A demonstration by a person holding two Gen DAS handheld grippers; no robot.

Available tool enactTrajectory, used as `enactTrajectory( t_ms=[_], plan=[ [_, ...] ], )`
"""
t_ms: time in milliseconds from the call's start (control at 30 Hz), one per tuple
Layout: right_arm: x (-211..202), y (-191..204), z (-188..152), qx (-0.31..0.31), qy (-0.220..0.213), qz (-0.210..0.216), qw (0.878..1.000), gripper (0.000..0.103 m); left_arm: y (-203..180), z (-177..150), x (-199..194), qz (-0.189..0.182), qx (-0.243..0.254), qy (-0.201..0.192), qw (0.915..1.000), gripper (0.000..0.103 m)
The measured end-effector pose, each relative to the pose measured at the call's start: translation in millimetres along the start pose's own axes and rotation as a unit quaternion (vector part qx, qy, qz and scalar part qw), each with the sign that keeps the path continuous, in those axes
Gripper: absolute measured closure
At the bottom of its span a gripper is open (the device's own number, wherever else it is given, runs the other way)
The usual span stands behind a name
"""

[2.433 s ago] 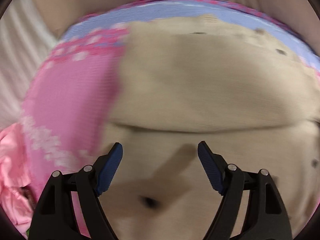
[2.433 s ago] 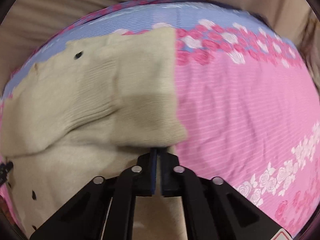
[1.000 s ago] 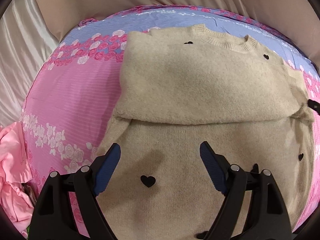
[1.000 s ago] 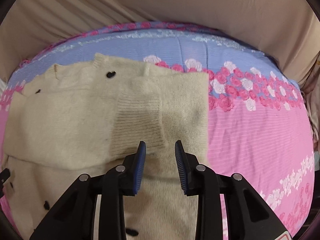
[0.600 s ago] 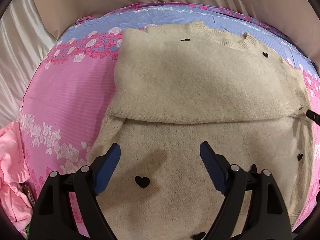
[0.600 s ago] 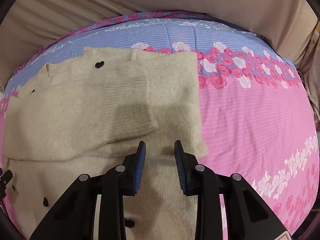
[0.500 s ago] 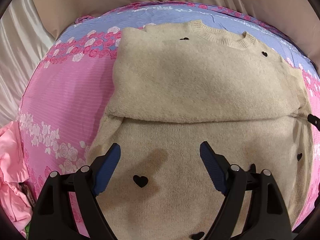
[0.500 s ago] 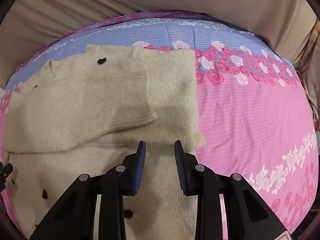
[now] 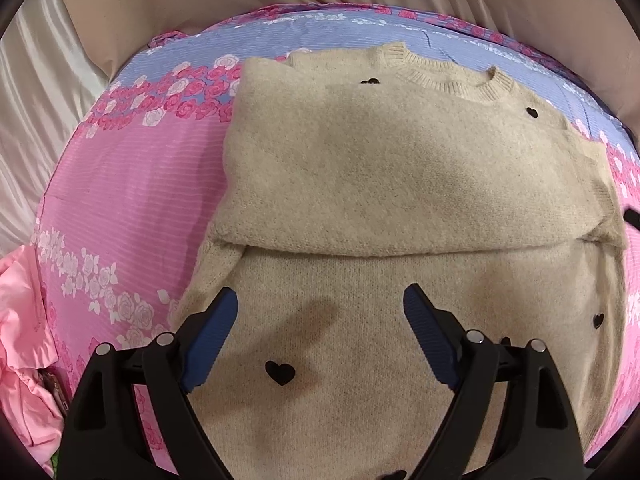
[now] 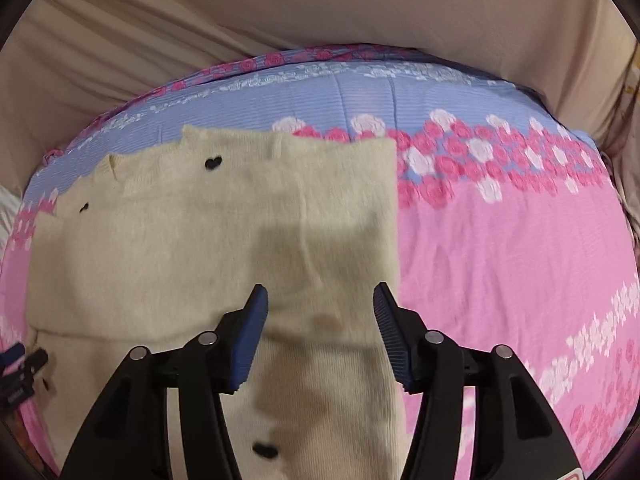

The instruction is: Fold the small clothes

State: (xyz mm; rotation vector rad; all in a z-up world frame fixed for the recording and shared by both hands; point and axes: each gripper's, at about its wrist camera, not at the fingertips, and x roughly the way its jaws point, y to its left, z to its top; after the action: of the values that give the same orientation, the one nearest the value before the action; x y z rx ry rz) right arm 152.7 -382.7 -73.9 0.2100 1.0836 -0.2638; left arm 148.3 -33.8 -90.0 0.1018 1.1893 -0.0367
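Observation:
A cream knit sweater (image 9: 380, 184) with small black hearts lies flat on the pink and blue floral bedsheet (image 9: 132, 184), collar at the far side, both sleeves folded across its chest. My left gripper (image 9: 318, 308) is open and empty, above the sweater's lower left part. My right gripper (image 10: 320, 300) is open and empty, above the sweater (image 10: 200, 232) near its right edge, over the folded sleeve. The tip of the right gripper shows at the right edge of the left wrist view.
A crumpled pink garment (image 9: 20, 344) lies at the bed's left edge. Beige curtain fabric (image 10: 320, 12) hangs behind the bed. Bare pink sheet (image 10: 500, 264) lies to the right of the sweater.
My right gripper let go of the folded sleeve, backed up and has opened wider. My left gripper stayed open and drew back a little from the sweater.

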Motion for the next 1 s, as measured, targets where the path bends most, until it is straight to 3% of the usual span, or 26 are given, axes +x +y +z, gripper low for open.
enactTrajectory(
  t_ms=[67, 133, 167, 200, 233, 267, 400, 467, 500, 567, 700, 833, 1000],
  plan=[
    [13.9, 3.6, 13.0, -0.004, 0.008, -0.001, 1.0, 0.038, -0.8, -0.3, -1.8, -0.006, -0.001, 0.0, 1.0, 0.02],
    [34.2, 10.5, 21.6, -0.018, 0.029, -0.007, 0.999, 0.04, -2.1, -0.8, -6.2, -0.018, -0.001, -0.004, 0.9998, 0.02],
    [44.3, 14.9, 22.7, -0.024, 0.048, 0.004, 0.999, 0.075, -2.4, -0.9, -8.2, -0.021, -0.002, -0.007, 0.9998, 0.019],
    [52.2, 20.7, 22.2, -0.03, 0.068, 0.027, 0.997, 0.095, -2.0, -0.9, -10.8, -0.023, -0.005, -0.01, 0.9997, 0.019],
    [51.4, 29.8, 22.9, -0.033, 0.077, 0.039, 0.996, 0.095, -0.6, -0.9, -12.8, -0.026, -0.008, -0.011, 0.9996, 0.019],
    [37.6, 41.4, 25.9, -0.046, 0.055, 0.044, 0.996, 0.096, 1.2, -0.7, -14.4, -0.028, -0.012, -0.012, 0.9995, 0.019],
    [-57.7, 81.4, 57.6, -0.09, -0.066, 0.097, 0.989, 0.097, 15.3, 0.8, -22.8, -0.037, -0.034, -0.021, 0.9985, 0.019],
    [-103.4, 80.9, 76.8, -0.095, -0.126, 0.091, 0.983, 0.096, 19.8, 1.6, -27.0, -0.038, -0.038, -0.026, 0.9982, 0.019],
    [-110.7, 73.6, 81.3, -0.093, -0.135, 0.084, 0.983, 0.095, 21.8, 1.9, -28.9, -0.038, -0.04, -0.029, 0.998, 0.019],
    [-90.2, 57.0, 78.4, -0.097, -0.112, 0.046, 0.988, 0.085, 23.2, 2.2, -29.6, -0.038, -0.044, -0.031, 0.9978, 0.019],
    [2.6, 8.9, 33.6, -0.08, 0.037, -0.035, 0.996, 0.085, 19.9, 3.7, -24.0, -0.055, -0.058, -0.018, 0.9966, 0.019],
    [-24.7, -17.2, 1.7, -0.028, 0.011, -0.011, 0.999, 0.076, 0.9, 7.6, -24.4, -0.07, -0.036, -0.021, 0.9967, 0.017],
    [-17.2, -21.7, -19.8, -0.017, 0.042, 0.019, 0.999, 0.074, -51.3, 27.2, -20.3, -0.098, 0.012, -0.026, 0.9948, 0.016]
  ],
)
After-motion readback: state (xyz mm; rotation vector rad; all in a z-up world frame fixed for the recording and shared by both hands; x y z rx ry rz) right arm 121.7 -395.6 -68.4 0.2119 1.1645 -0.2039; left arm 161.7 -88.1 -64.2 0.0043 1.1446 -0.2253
